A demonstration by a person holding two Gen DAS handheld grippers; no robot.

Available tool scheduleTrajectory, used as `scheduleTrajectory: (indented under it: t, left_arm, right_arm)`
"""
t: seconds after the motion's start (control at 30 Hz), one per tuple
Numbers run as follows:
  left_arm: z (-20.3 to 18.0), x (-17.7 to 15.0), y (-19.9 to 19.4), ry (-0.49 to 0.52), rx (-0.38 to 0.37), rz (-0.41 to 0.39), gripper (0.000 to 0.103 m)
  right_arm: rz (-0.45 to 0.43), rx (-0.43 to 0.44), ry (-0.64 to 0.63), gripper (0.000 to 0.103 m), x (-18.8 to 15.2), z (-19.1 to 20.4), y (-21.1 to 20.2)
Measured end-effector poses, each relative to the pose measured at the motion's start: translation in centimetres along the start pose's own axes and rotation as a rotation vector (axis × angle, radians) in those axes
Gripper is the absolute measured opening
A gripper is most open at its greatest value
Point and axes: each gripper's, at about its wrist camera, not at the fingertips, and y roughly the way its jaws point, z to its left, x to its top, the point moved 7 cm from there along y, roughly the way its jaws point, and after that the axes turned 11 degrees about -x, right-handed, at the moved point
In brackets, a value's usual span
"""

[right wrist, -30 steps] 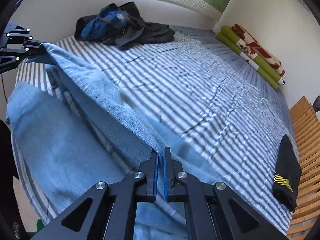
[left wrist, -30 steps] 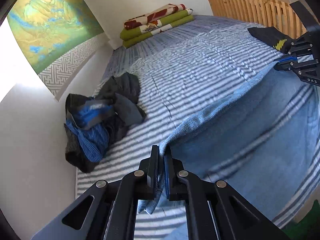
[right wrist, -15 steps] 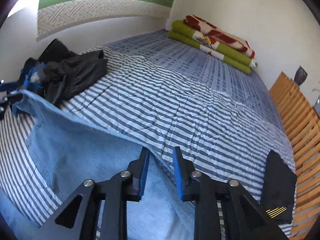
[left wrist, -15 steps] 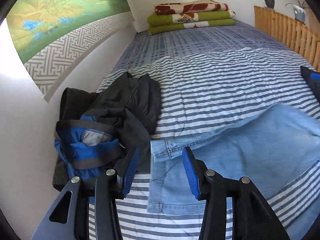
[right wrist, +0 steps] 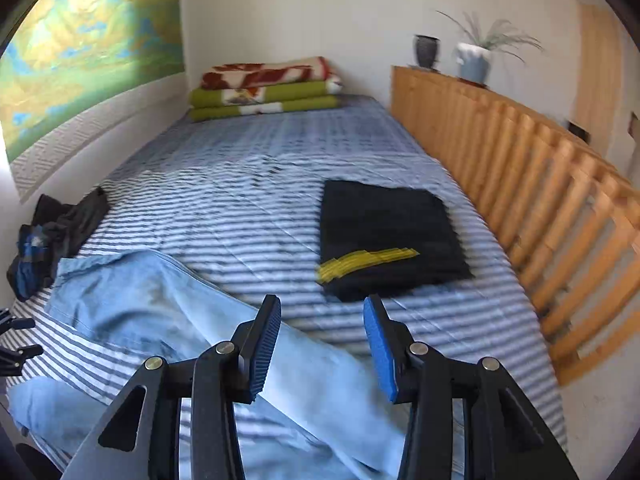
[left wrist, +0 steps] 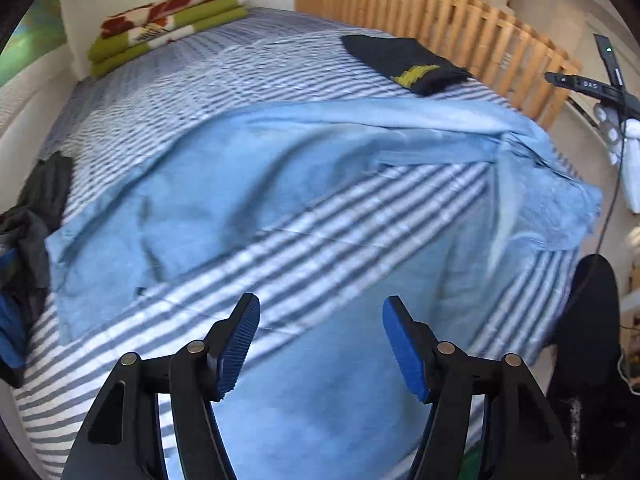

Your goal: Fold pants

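Light blue pants [left wrist: 224,184] lie spread on the striped bed [left wrist: 192,80], one leg running across toward the wooden rail, the other hanging toward me. My left gripper [left wrist: 320,324] hovers above the pants, its jaws opening with nothing between them. In the right wrist view the pants [right wrist: 168,308] lie at lower left. My right gripper [right wrist: 320,328] stands above their edge, jaws opening and empty. The right gripper's body [left wrist: 592,88] shows at the far right of the left wrist view.
A folded black garment with yellow marks [right wrist: 384,236] lies near the slatted wooden rail [right wrist: 520,184]. A dark and blue clothes heap [right wrist: 52,232] sits by the left wall. Folded green and red blankets [right wrist: 260,88] lie at the bed's far end. Plant pots [right wrist: 472,60] stand on the rail.
Both grippers let go of the pants and opened. The pants dropped flat onto the bed. Both hands swung away, the left view turning toward the rail, the right toward the black garment.
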Motion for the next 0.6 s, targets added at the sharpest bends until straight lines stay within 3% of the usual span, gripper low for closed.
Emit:
scheduleTrajectory:
  t: [0.1, 0.17, 0.23, 0.33, 0.47, 0.57, 0.6]
  left_arm:
    - [-5.9, 0.0, 3.1, 0.100, -0.038, 0.045, 0.081]
    - [-8.9, 0.2, 5.1, 0.138, -0.064, 0.083, 0.081]
    - [-10.7, 0.6, 7.1, 0.159, -0.077, 0.114, 0.081]
    - [-11.2, 1.0, 9.6, 0.158, -0.063, 0.171, 0.081]
    - [-10.8, 1.1, 11.6, 0.117, -0.082, 0.209, 0.081]
    - [-10.7, 1.0, 12.3, 0.095, -0.084, 0.222, 0.063]
    - [-10.4, 1.0, 12.4, 0.075, -0.077, 0.225, 0.047]
  right_arm:
    - [0.062, -0.045, 0.140, 0.045, -4.2, -7.7, -0.4]
    - [0.136, -0.005, 0.241, 0.054, -6.9, -10.8, 0.0]
    - [0.205, 0.023, 0.265, 0.061, -9.2, -12.3, 1.1]
    - [0.245, -0.004, 0.274, 0.061, -11.4, -13.8, 3.3]
    - [0.337, 0.073, 0.353, 0.061, -13.5, -13.4, 7.1]
    - [0.387, 0.119, 0.397, 0.061, -14.5, -12.7, 9.8]
    - [0.402, 0.142, 0.414, 0.061, -14.7, -12.3, 10.5]
